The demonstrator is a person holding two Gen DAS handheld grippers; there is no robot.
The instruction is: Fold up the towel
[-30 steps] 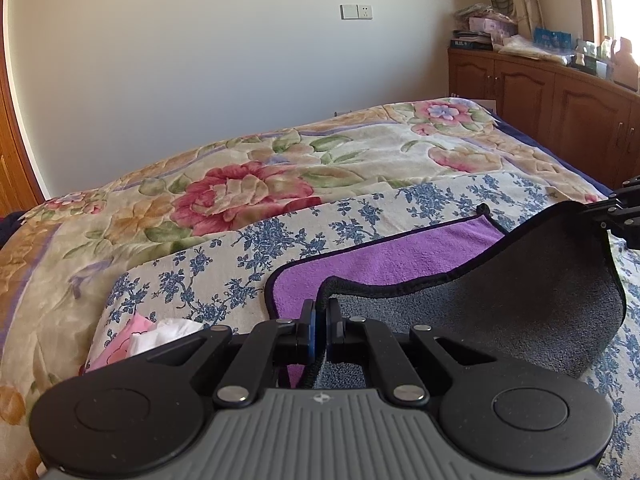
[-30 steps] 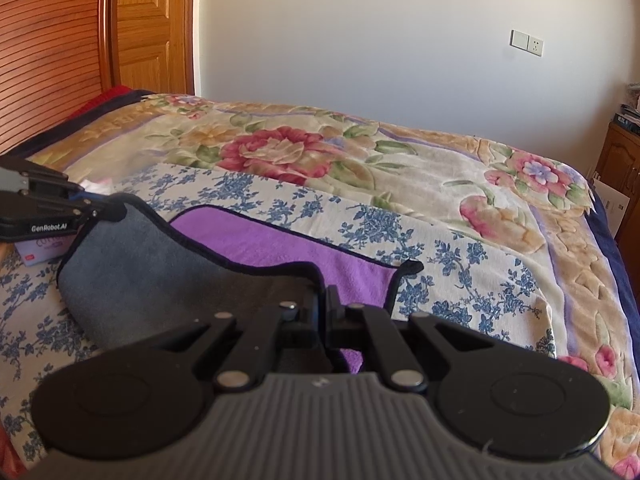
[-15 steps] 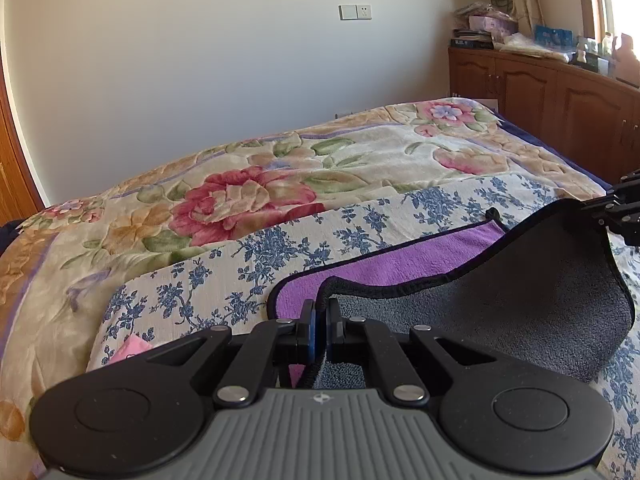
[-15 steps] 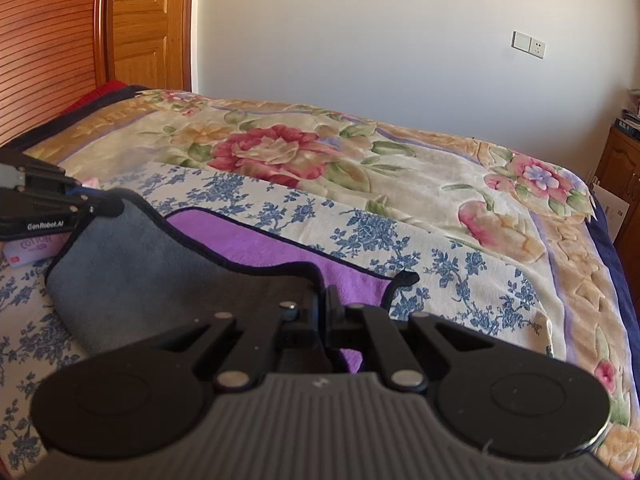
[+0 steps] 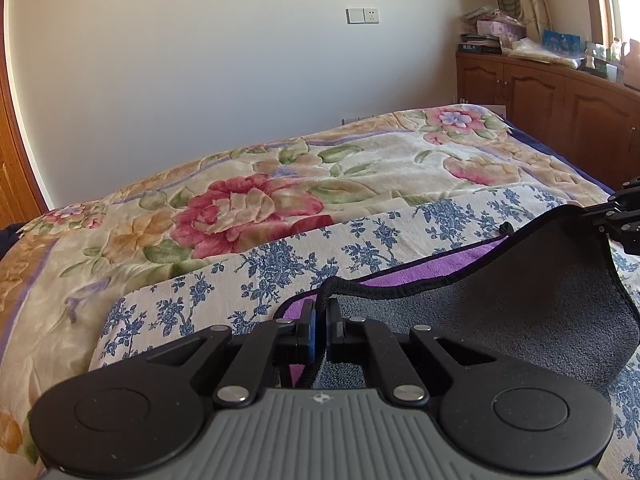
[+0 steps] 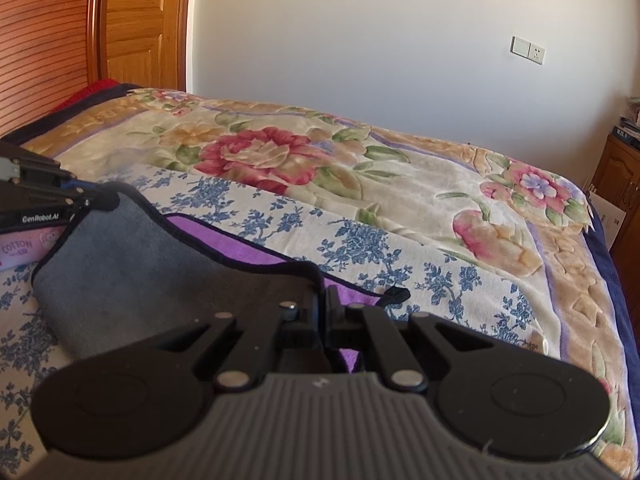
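Towel (image 5: pixel 520 320): fuzzy grey/purple, dark-piped; left gripper (image 5: pixel 319 320) & right gripper (image 6: pixel 322 312) pinch corners, seemingly.

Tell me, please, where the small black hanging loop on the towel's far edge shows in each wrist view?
Left wrist view: the loop sits right of centre, where the purple side of the towel meets the blue-flowered sheet.
Right wrist view: low centre, just above the right gripper.
Shared landmark: the wall switch.
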